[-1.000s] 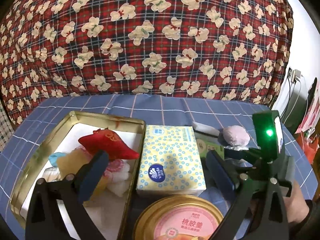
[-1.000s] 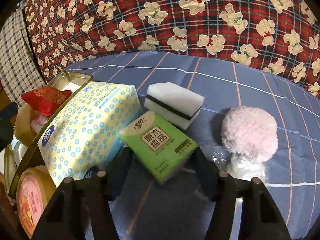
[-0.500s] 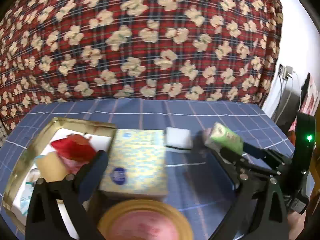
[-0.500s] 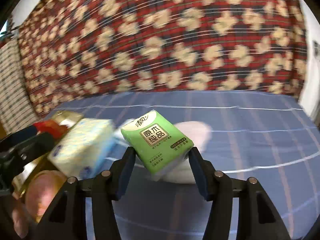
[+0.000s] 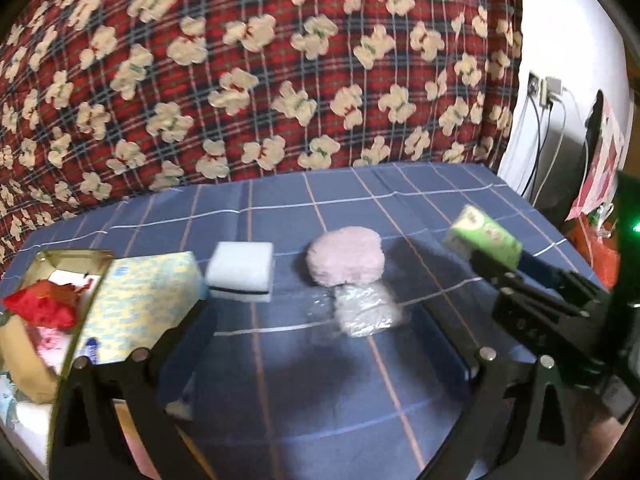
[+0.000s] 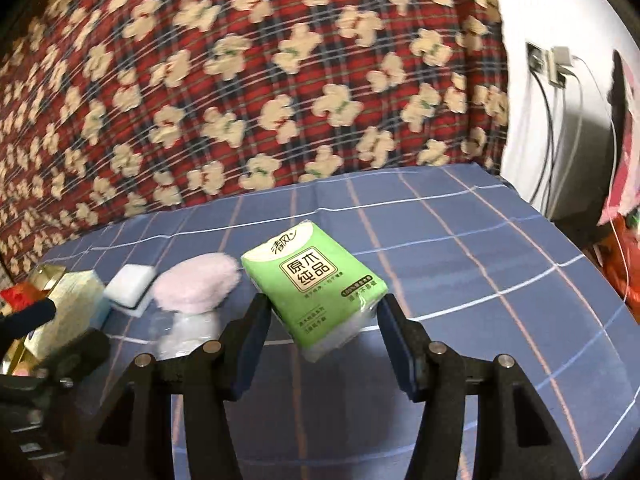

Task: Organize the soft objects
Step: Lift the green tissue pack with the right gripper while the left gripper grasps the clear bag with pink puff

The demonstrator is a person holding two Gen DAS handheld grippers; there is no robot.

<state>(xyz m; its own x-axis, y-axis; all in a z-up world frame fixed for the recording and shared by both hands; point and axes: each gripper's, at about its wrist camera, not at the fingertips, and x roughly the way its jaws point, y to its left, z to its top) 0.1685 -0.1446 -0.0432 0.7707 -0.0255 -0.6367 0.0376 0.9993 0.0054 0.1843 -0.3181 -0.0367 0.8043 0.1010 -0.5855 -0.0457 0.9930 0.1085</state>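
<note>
Covering the whole surface is a blue checked cloth (image 6: 460, 280), and behind its far edge rises a red plaid quilt printed with teddy bears (image 6: 240, 80). At the left edge sits a gold tin (image 5: 68, 258) holding a red pouch (image 5: 40, 304), with a yellow-and-blue tissue box (image 5: 140, 300) touching its right wall. Just right of the box lies a white sponge with a dark stripe (image 5: 242, 272), then a pink fluffy puff (image 5: 346, 256) in clear wrap, near the middle. The right gripper (image 6: 324, 320) is clamped on a green tissue pack (image 6: 316, 284), pads pressing its two sides, the pack tilted and lifted clear of the cloth toward the right edge. The left gripper (image 5: 320, 344) stands wide with nothing between its fingers, above the cloth's near edge, puff and sponge beyond its tips.
</note>
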